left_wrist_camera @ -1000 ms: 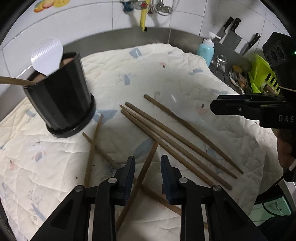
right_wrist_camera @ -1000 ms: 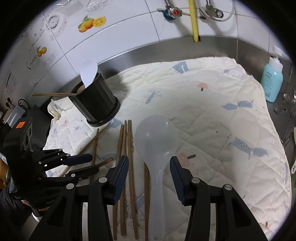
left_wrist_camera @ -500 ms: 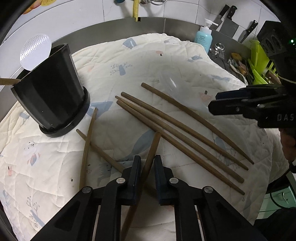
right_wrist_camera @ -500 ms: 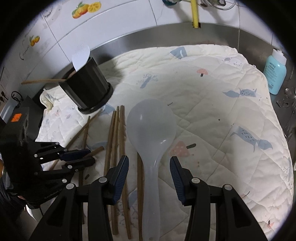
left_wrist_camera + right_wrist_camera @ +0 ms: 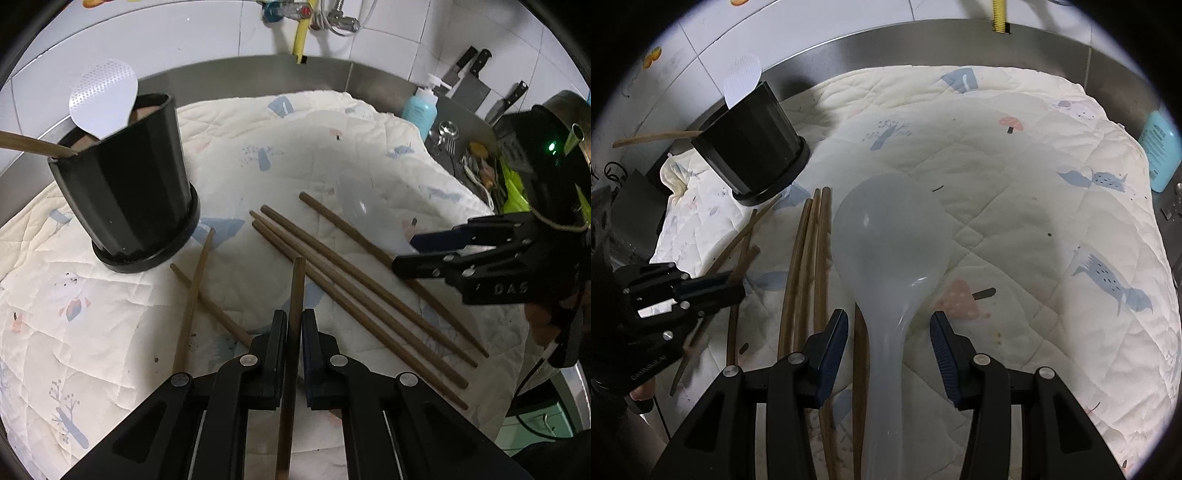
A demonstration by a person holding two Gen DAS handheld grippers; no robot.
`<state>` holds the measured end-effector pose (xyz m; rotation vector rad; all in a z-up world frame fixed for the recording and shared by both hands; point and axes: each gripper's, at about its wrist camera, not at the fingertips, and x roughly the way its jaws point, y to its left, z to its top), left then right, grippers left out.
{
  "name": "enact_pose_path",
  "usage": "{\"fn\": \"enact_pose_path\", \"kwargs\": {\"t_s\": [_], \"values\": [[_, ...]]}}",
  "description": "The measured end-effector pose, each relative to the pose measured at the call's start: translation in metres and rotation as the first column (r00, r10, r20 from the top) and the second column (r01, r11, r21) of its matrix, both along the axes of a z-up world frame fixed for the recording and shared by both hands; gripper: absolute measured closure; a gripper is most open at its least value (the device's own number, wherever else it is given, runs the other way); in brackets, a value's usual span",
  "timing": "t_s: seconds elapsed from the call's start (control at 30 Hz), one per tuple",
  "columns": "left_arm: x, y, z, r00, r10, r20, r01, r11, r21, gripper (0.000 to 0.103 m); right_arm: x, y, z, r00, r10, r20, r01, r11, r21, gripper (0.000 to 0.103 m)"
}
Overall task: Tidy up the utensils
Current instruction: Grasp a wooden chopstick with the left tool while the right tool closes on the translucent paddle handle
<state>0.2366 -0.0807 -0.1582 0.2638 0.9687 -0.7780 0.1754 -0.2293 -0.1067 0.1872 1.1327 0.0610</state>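
Steel counter under white tiles carries a quilted cloth strewn with chopsticks. On it the left gripper, its jaws having just closed, is clenched on one brown chopstick whose tip juts up between them. Only the right wrist view shows the right gripper with its jaws parted, astride the handle of a clear plastic ladle without pressing it. Only the left view shows knives on the wall behind a blue soap bottle. A black holder tilts nearby, holding a white rice paddle and a wooden stick.
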Motion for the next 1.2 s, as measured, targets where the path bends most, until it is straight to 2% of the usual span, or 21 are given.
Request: {"fn": "enact_pose_path", "kwargs": {"t_s": [0.6, 0.77, 0.83, 1.07, 1.2], "values": [[0.002, 0.015, 0.018, 0.999, 0.052, -0.009, -0.053, 0.996, -0.076, 0.095, 0.018, 0.008, -0.005, 1.0, 0.024, -0.016, -0.025, 0.998, -0.064, 0.05], [0.002, 0.019, 0.029, 0.998, 0.065, -0.002, -0.065, 0.992, -0.106, 0.095, 0.016, 0.008, -0.003, 1.0, 0.027, -0.012, -0.028, 0.998, -0.065, 0.066], [0.003, 0.02, 0.034, 0.997, 0.071, 0.002, -0.07, 0.991, -0.117, 0.095, 0.015, 0.008, -0.002, 1.0, 0.028, -0.007, -0.028, 0.998, -0.065, 0.069], [0.008, 0.027, 0.053, 0.995, 0.099, 0.016, -0.095, 0.981, -0.172, 0.095, 0.008, 0.01, 0.0, 0.999, 0.036, 0.005, -0.036, 0.997, -0.064, 0.074], [0.009, 0.031, 0.061, 0.993, 0.114, 0.018, -0.108, 0.975, -0.196, 0.095, 0.007, 0.008, -0.004, 0.999, 0.04, -0.023, -0.04, 0.999, -0.018, 0.073]]}}
